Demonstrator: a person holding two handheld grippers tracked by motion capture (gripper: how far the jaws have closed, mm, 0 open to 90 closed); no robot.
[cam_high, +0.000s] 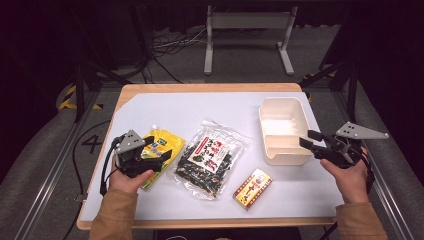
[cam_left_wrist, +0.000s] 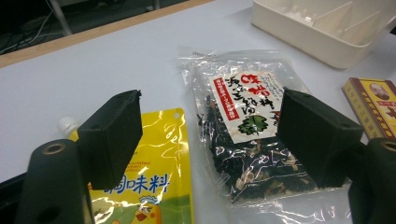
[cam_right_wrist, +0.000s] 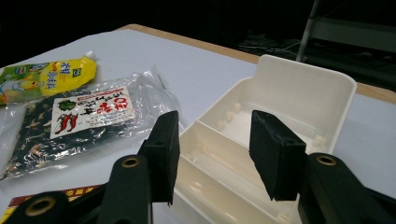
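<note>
We hold the left tongs (cam_high: 161, 156) low over the yellow pouch (cam_high: 161, 145), which lies flat at the left of the white table (cam_high: 200, 105) with its small white cap pointing away from us. The jaws stand apart; in the left gripper view (cam_left_wrist: 205, 140) one jaw hangs over the pouch (cam_left_wrist: 161, 172) and the other over the clear bag of dark dried food (cam_left_wrist: 247, 140) just beside it, and nothing is pinched between them. Whether a jaw touches the pouch we cannot tell.

Our right tongs (cam_high: 311, 140) sit at the near right edge of the cream tray (cam_high: 281, 107), jaws parted and bare. In the right gripper view (cam_right_wrist: 212, 149) they look along the tray (cam_right_wrist: 308, 88), which shows a partition wall across its inside, with one jaw over that interior and the other at its outer side.

The clear bag (cam_high: 212, 157) lies at the middle of the table, between pouch and tray. A small red and yellow box (cam_high: 253, 188) rests near the front edge, just right of the bag and near the tray's front corner
</note>
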